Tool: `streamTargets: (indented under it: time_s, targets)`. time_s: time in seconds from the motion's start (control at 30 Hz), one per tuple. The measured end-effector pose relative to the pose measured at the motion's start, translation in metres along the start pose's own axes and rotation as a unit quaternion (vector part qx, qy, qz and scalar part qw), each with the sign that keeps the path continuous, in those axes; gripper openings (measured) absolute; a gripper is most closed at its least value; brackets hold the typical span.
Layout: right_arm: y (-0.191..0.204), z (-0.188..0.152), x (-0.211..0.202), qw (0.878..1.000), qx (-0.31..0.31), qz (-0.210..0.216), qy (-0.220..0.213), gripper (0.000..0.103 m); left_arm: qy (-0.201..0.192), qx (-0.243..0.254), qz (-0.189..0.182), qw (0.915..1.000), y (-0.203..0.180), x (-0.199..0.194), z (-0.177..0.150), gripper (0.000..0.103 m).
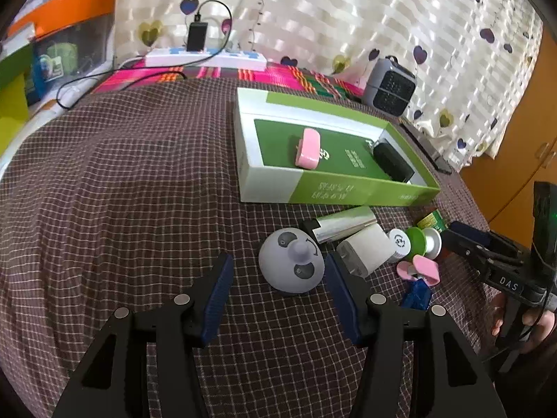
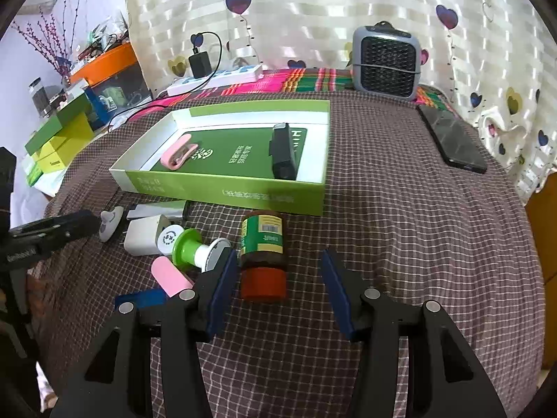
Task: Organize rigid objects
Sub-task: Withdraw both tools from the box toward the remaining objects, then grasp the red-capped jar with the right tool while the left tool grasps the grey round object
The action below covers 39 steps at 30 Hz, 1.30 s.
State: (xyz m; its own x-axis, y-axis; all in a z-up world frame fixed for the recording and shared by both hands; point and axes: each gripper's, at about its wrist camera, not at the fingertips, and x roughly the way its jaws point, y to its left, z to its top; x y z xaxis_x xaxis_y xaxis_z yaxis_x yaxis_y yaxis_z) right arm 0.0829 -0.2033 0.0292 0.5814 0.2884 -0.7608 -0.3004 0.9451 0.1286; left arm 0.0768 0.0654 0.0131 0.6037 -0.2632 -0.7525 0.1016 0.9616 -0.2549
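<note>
Black grippers (image 1: 278, 271) (image 2: 275, 268) angled down, jaws apart

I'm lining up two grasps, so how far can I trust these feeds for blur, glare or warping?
Left wrist view: sharp; fisheye bends the green box and the edges go dark; mild shine on the silver tube. Right wrist view: also sharp; the brown bottle reads clearly, the backlit curtain is bright but not blown out.
</note>
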Motion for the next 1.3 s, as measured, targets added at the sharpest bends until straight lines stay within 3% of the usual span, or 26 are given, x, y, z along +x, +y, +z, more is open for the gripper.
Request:
streamTargets:
  time_s: [0.43, 1.07, 1.3]
  targets:
    - [0.000, 0.003, 0.021, 0.999, -0.012, -0.026, 0.025, 0.052, 0.012, 0.022, 0.023, 0.9994, -0.008, 0.015, 0.006, 0.056]
    - [0.000, 0.002, 0.025, 0.998, -0.031, -0.049, 0.024, 0.052, 0.007, 0.036, 0.052, 0.9980, -0.010, 0.019, 0.010, 0.055]
    - [-0.004, 0.001, 0.024, 0.999, -0.016, -0.039, 0.020, 0.052, 0.004, 0.030, 0.064, 0.9975, -0.007, 0.017, 0.009, 0.043]
